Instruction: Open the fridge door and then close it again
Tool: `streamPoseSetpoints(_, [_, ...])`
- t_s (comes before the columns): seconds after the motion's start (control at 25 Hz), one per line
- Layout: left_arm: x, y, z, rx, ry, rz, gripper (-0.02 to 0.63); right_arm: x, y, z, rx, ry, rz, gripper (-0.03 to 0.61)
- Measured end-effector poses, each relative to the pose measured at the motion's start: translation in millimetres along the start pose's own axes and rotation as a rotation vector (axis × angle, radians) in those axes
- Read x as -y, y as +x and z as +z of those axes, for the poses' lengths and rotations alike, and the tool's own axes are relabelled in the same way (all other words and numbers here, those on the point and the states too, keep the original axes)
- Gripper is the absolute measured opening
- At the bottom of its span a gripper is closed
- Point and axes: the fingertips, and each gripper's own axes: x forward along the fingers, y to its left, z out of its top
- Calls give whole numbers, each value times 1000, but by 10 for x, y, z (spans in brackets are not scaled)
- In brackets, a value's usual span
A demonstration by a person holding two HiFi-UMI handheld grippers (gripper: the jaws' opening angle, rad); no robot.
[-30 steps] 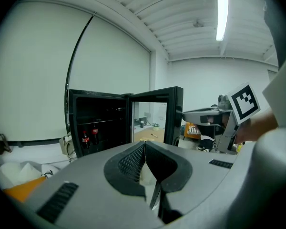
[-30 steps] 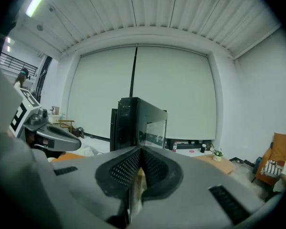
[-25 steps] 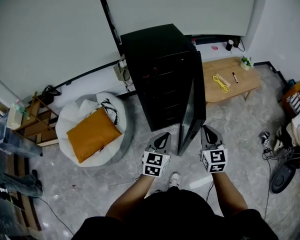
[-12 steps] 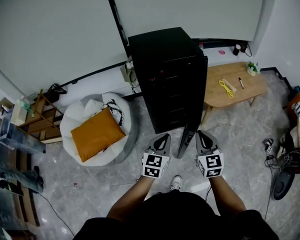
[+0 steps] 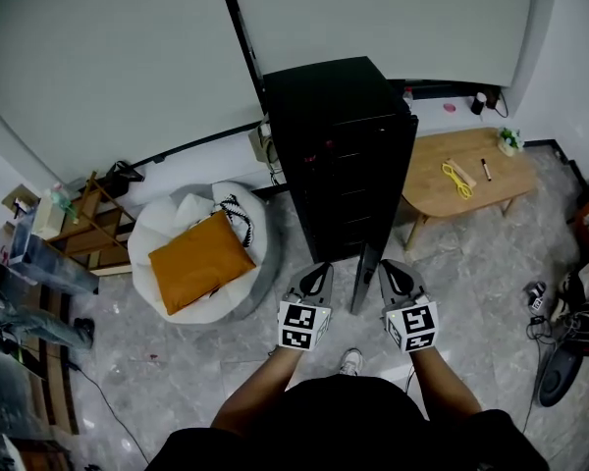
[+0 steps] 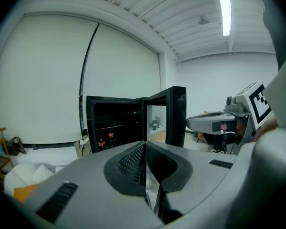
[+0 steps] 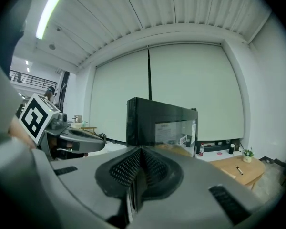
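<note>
While the door [image 5: 365, 278] of the black fridge [image 5: 324, 96] stands swung wide, the closing half of the task looks like the step in hand. The fridge sits at 12 o'clock from the person. The door's free edge hangs between the two tools, with the left gripper [image 5: 318, 273] just beside it at 9 o'clock and the right gripper [image 5: 391, 271] just beside it at 3 o'clock. Both grippers have their jaws pressed together with nothing between them, so each would serve as a blunt pusher.

To close well, I judge the right gripper should lay its closed tip flat on the outer glass face, near the free edge for leverage. It should then sweep toward 9 o'clock in an arc about the hinge. The left gripper must clear the doorway first.

The fridge stands upright with its long axis vertical, its open front facing roughly 6 o'clock and bottles [image 6: 105, 140] visible inside. The door is a tall panel hinged at the front's 3 o'clock corner, and its free edge points at 6 o'clock.
</note>
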Motion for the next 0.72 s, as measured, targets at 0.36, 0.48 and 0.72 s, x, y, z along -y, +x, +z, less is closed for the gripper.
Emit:
streamPoseSetpoints(0.36, [-215,-47,-26,0,-27,89,23,-115,191,17,-5,-11,96,18])
streamPoseSetpoints(0.48, [-265,-68,-13,6,-38,102,23,-172,256,36,-5,-18,124,18])
streamPoseSetpoints(0.72, [-381,-64,22,13,-41,120,23,-263,360,54,-8,-29,179,18])
